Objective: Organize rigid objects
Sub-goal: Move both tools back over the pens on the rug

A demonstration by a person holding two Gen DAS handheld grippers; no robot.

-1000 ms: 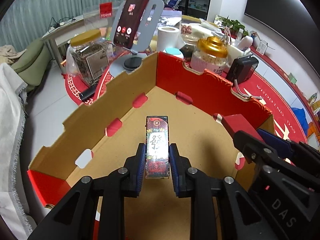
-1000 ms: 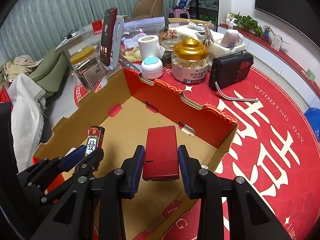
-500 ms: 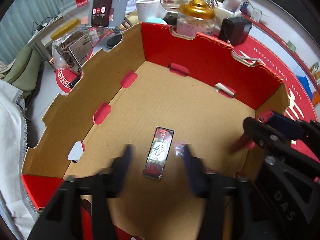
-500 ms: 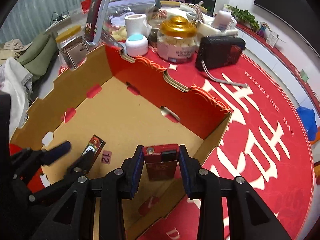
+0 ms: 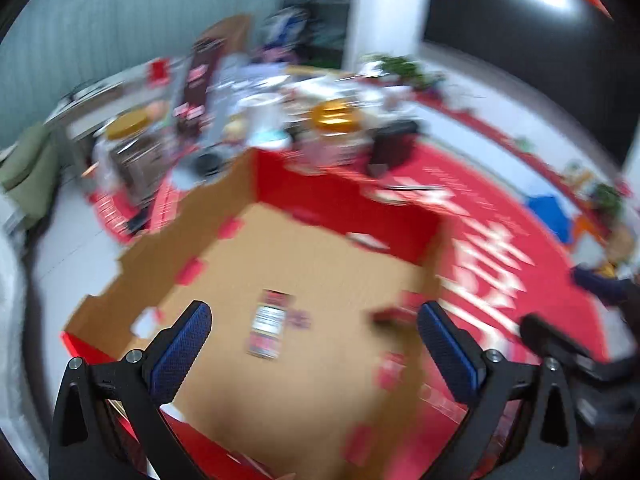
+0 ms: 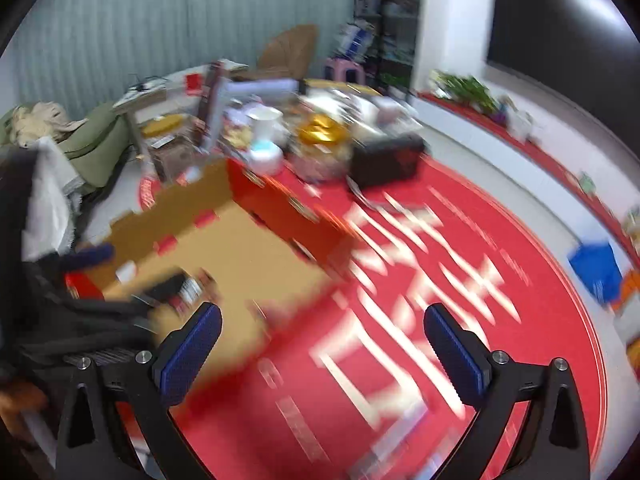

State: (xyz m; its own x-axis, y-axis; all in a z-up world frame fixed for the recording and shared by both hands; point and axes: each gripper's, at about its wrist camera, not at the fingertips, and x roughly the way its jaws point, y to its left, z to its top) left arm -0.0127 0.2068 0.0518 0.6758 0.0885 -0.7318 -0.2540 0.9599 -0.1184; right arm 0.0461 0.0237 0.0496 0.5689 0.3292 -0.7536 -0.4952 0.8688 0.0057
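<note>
Both frames blurred | left gripper and right gripper spread wide, empty | jars and radio crowd beyond cardboard box | patterned pack flat inside, red pack near right wall

Matt corrugated cardboard box

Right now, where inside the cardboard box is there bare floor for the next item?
The cardboard box floor is bare behind the black patterned pack, up to the red far wall. The near right corner holds the red pack. Beyond the box, jars and a radio crowd the table.
</note>
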